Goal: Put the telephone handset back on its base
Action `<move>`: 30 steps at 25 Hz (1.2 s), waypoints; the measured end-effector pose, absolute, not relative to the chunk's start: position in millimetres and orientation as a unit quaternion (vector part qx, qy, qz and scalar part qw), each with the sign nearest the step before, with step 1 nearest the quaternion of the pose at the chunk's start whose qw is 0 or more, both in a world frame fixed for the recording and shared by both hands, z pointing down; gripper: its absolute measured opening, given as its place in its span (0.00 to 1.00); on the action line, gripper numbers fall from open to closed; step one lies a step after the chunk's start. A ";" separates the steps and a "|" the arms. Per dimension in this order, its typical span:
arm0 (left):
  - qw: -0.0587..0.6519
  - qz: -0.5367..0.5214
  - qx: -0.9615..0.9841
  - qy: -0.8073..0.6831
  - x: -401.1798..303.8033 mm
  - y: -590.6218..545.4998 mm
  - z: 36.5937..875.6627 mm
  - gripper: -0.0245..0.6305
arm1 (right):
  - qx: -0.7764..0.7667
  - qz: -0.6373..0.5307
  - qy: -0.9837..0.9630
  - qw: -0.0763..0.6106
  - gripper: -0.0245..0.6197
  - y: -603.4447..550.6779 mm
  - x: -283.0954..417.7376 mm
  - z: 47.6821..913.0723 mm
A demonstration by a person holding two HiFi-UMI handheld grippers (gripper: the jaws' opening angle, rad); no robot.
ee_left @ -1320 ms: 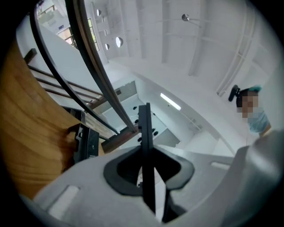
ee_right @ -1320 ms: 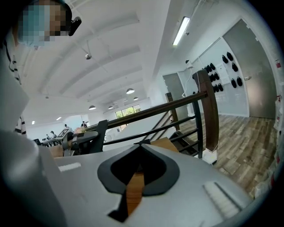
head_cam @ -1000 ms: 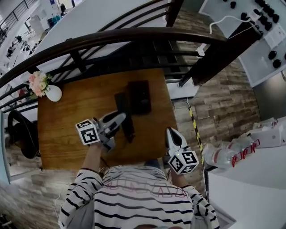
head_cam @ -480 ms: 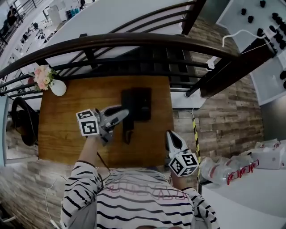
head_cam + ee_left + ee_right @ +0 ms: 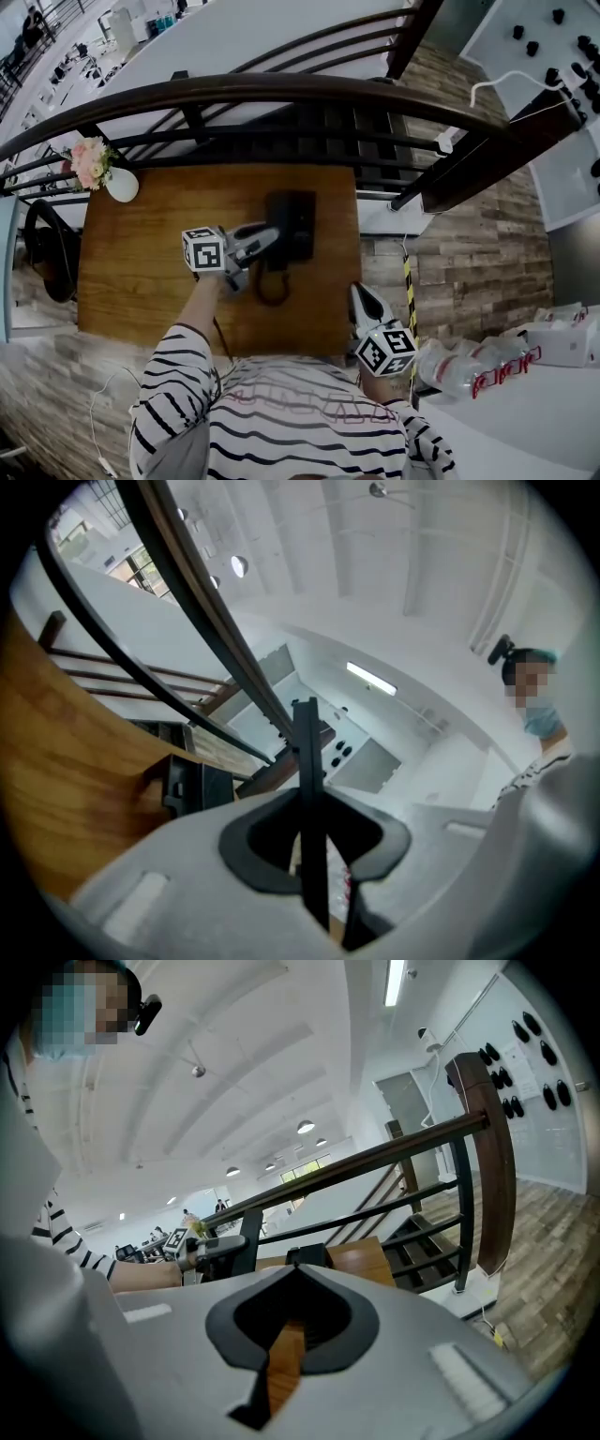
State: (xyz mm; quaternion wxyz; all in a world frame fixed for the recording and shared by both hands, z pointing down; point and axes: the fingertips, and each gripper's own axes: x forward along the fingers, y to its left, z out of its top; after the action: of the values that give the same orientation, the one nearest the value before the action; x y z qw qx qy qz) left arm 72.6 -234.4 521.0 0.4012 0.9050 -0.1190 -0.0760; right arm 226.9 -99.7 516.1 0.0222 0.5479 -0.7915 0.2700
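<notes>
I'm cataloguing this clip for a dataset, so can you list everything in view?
table: one, brown wood, centre
railing: one, dark, behind the table
telephone base: one, black, far middle of the table
telephone handset: one, black, between the left gripper's jaws, by the base
cord: one, black, looped on the table in front of the base
vase: one, white with pink flowers, table's far left corner
bottles: one pack, clear with red labels, right of the person
tape: one strip, yellow and black, floor right of the table
shirt: one, striped, bottom
left gripper: one, white, closed on the handset
right gripper: one, white, shut, empty, at the table's near right corner
</notes>
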 end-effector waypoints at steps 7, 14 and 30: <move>0.427 -0.073 0.890 -0.144 72.8 -258.0 556.8 0.15 | 0.547 0.276 -0.790 0.028 0.04 -101.4 234.8 520.5; 0.445 -0.043 0.882 -0.150 83.6 -269.8 591.3 0.15 | 0.531 0.286 -0.796 0.040 0.04 -107.0 230.3 532.5; 0.483 -0.022 0.860 -0.161 83.7 -296.0 634.7 0.15 | 0.502 0.298 -0.809 0.064 0.04 -120.4 210.4 545.3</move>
State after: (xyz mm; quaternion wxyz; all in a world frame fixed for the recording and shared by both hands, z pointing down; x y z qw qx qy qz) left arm 83.7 -296.0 634.7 0.4831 0.8604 -0.1609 -0.0221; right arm 210.4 -120.4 545.3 0.0639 0.5022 -0.8091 0.2985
